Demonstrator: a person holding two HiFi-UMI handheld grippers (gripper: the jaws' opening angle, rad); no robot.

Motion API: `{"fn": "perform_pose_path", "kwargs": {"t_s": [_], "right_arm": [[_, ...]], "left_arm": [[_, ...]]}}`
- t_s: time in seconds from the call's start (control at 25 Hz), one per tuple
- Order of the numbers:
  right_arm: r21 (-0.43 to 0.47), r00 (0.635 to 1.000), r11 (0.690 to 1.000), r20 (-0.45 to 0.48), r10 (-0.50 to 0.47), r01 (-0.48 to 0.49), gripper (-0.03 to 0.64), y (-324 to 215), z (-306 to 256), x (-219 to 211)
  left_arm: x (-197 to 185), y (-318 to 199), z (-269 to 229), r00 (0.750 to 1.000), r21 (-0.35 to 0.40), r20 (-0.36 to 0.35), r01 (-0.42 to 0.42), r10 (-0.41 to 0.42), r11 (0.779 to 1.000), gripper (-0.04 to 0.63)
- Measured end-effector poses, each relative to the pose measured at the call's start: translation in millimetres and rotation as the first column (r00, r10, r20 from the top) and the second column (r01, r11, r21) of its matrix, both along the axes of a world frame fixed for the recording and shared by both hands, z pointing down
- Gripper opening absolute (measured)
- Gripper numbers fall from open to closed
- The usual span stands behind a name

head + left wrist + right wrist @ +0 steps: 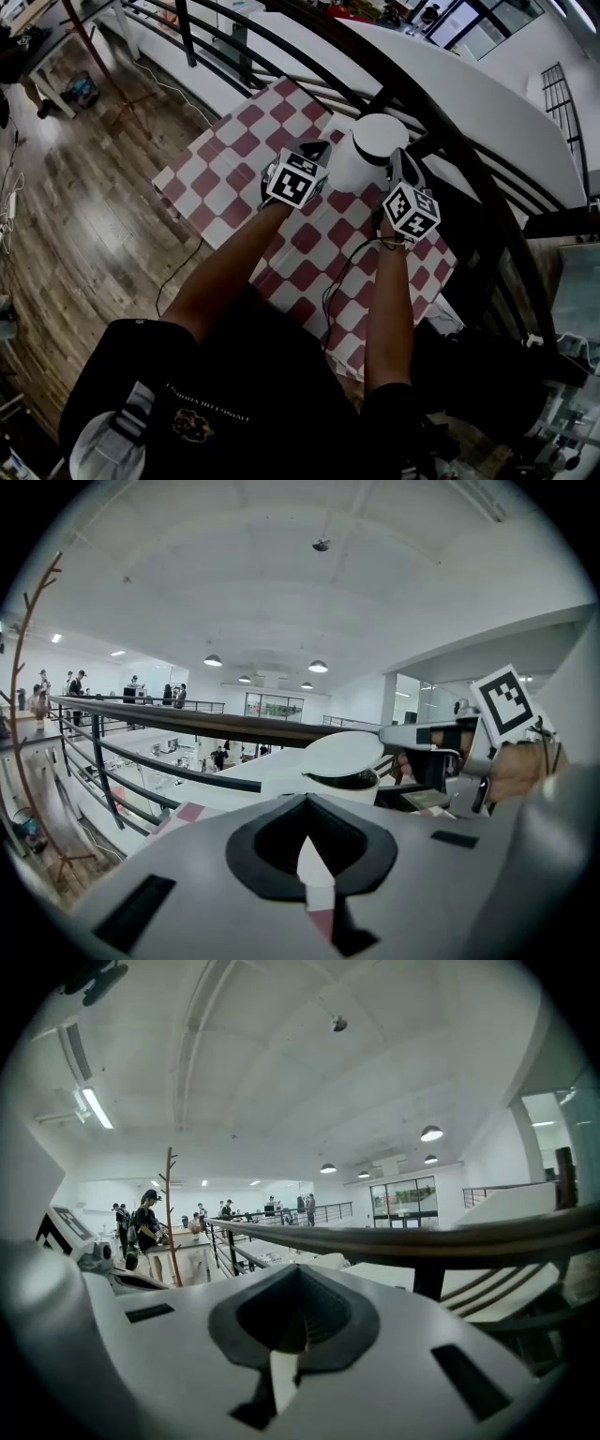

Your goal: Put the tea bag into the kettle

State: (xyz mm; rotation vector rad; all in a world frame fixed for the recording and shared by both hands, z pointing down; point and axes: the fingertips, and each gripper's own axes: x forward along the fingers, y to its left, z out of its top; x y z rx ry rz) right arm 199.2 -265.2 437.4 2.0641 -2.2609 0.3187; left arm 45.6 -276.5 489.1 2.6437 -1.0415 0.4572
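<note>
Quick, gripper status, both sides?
Left gripper: closed, nothing visibly held.
Right gripper: closed, nothing visibly held, tip by the raised white kettle lid.

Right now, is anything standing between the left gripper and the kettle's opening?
Yes: the white lid hangs tilted over the kettle mouth, leaving only a dark gap beneath it. The right gripper reaches to the lid's edge. Nothing else lies between the left gripper and the kettle.
</note>
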Motion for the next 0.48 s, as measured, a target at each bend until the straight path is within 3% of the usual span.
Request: {"fn": "perform_pose_path", "kwargs": {"t_s": [0.48], "right_arm": [[-0.029,1.000,1.000,0.013,0.012,-0.011,0.009,4.9,14.9,5.9]], "left_arm": [[12.5,6.8,-4.1,0.999,0.021,0.010,-0.032,0.031,0.999,0.003]]}}
